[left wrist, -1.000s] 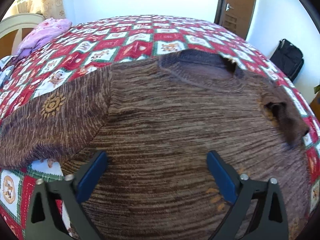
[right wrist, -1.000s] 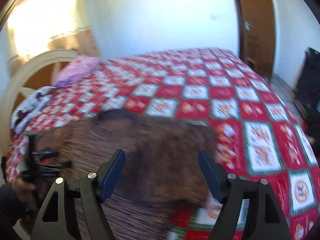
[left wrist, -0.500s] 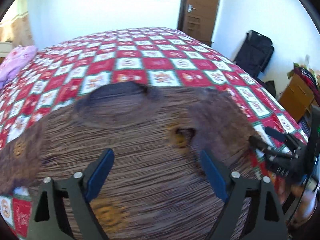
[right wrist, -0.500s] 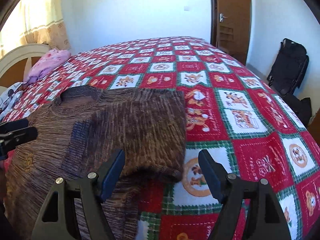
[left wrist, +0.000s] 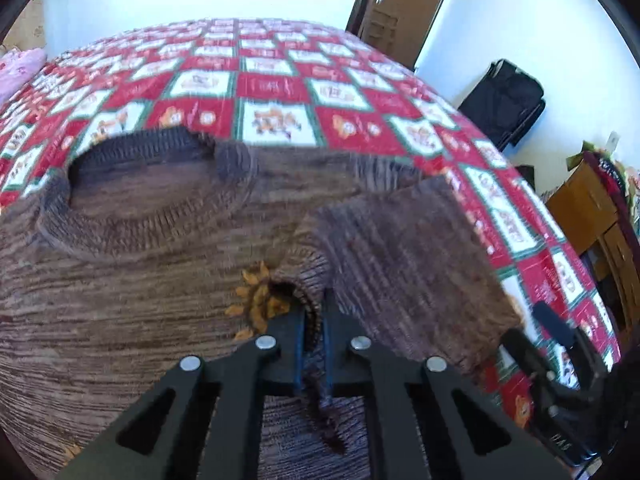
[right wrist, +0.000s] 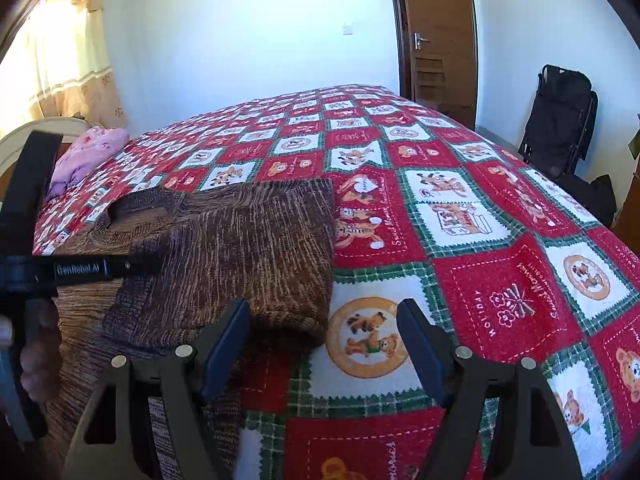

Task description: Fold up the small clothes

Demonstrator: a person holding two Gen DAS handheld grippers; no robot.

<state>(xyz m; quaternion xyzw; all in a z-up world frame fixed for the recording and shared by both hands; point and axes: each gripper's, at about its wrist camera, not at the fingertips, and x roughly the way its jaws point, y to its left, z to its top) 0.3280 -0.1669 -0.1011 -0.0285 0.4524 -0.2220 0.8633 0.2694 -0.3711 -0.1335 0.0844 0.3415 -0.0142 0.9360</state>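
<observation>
The left claw (left wrist: pixel 313 336) pinches the folded sleeve cuff of the brown striped knit sweater (left wrist: pixel 120 300); at its three o'clock, the right claw (right wrist: pixel 322 340) gapes wide above the red patchwork bedspread (right wrist: pixel 460 216).

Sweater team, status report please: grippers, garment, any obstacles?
Left gripper shut on sweater cuff. Right gripper open, empty, at folded sleeve. Nothing in the way.

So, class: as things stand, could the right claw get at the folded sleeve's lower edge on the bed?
Probably yes. The right claw is open, and the folded sleeve of the brown sweater lies just ahead of its left finger, with nothing between them.
</observation>
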